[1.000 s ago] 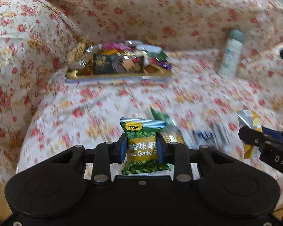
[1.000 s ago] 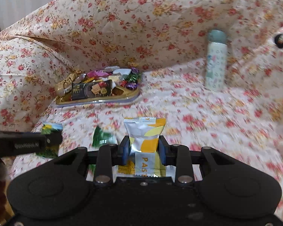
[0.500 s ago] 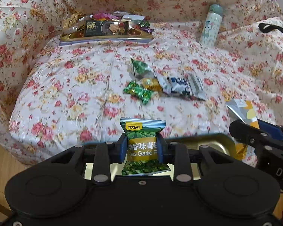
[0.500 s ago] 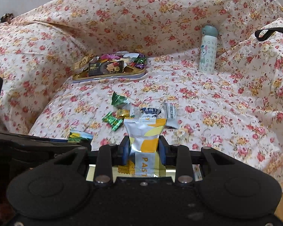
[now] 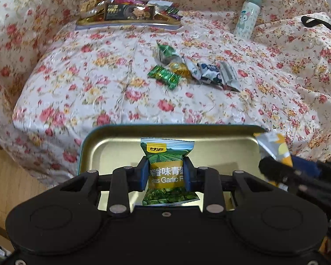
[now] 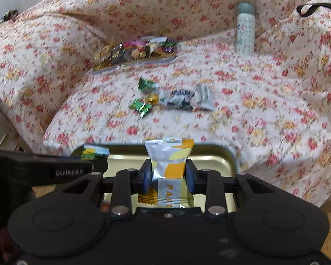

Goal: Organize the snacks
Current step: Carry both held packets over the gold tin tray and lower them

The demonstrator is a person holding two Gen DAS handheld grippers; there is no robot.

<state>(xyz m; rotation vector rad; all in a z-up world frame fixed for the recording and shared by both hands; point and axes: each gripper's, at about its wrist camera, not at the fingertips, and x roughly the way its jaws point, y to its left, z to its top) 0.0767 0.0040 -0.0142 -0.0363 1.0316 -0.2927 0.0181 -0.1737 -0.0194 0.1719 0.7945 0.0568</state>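
Observation:
My left gripper (image 5: 166, 173) is shut on a green garlic-pea packet (image 5: 166, 167), held over a gold tin tray with a teal rim (image 5: 112, 145) at the sofa's front edge. My right gripper (image 6: 168, 173) is shut on a silver-and-yellow pastry packet (image 6: 168, 161) above the same tray (image 6: 218, 159). Each gripper shows in the other's view: the right gripper (image 5: 275, 167) at the tray's right end, the left gripper (image 6: 94, 163) at its left. Several loose snacks (image 5: 192, 70) lie on the sofa seat further back.
A second tray heaped with snacks (image 5: 130, 15) sits at the back left of the floral sofa. A pale bottle (image 5: 247, 17) stands at the back right, near a black strap (image 5: 315, 21). Wooden floor (image 5: 8, 176) lies below the seat edge.
Both grippers have drawn back from the sofa seat with their packets. The gold tin tray has come into view beneath them, and the loose snacks now lie further off.

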